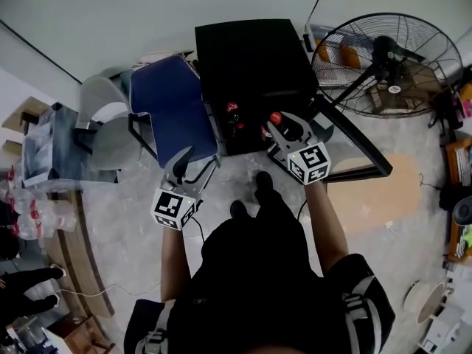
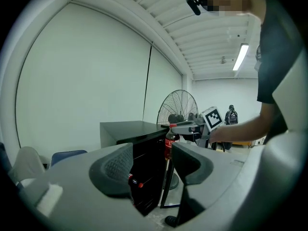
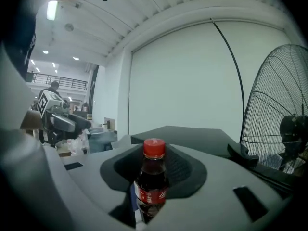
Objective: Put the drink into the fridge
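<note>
A blue chair (image 1: 168,102) stood on the grey speckled floor (image 1: 125,220), with pale grey round-backed seats (image 1: 103,113) just beside it on its left. A large black wire-caged fan (image 1: 383,61) stood well apart from them at the head view's upper right, near a plain white wall (image 1: 147,13). A tan board (image 1: 383,190) lay flat on the floor below the fan. Overhead, a strip light (image 2: 239,57) was lit.

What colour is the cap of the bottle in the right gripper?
The bottle cap is red, clearest in the right gripper view.
</note>
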Action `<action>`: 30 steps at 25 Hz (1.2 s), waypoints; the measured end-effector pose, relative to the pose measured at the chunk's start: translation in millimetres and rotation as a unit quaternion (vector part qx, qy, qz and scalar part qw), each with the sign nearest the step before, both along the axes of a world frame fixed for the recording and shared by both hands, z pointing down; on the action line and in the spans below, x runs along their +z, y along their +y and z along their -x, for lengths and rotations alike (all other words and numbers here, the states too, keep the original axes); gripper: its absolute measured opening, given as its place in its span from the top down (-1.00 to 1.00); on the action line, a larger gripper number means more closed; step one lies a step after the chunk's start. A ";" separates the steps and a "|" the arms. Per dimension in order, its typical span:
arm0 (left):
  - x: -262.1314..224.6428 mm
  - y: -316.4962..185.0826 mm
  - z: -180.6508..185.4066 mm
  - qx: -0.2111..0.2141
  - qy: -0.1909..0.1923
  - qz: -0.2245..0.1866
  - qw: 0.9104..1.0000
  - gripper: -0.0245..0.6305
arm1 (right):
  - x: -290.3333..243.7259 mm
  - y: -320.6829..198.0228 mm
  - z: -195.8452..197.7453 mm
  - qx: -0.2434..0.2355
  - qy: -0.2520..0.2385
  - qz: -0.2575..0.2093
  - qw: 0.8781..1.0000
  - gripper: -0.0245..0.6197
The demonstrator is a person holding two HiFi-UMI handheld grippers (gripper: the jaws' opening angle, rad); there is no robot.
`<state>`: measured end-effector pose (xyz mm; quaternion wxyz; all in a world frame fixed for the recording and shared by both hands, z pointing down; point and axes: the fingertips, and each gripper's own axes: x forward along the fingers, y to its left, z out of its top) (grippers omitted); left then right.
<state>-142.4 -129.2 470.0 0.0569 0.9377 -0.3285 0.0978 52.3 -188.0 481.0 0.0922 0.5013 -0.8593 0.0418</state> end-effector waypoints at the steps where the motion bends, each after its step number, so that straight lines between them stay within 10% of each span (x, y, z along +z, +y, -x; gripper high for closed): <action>1: -0.1 -0.2 -1.4 -0.002 -0.001 0.001 1.000 0.19 | 4.7 1.7 -1.4 -0.002 -0.001 0.004 1.000 0.50; 30: 36.6 -11.9 -25.9 -0.120 -0.051 0.068 0.989 0.19 | 159.9 -67.2 -55.3 -0.018 -0.008 0.117 0.993 0.51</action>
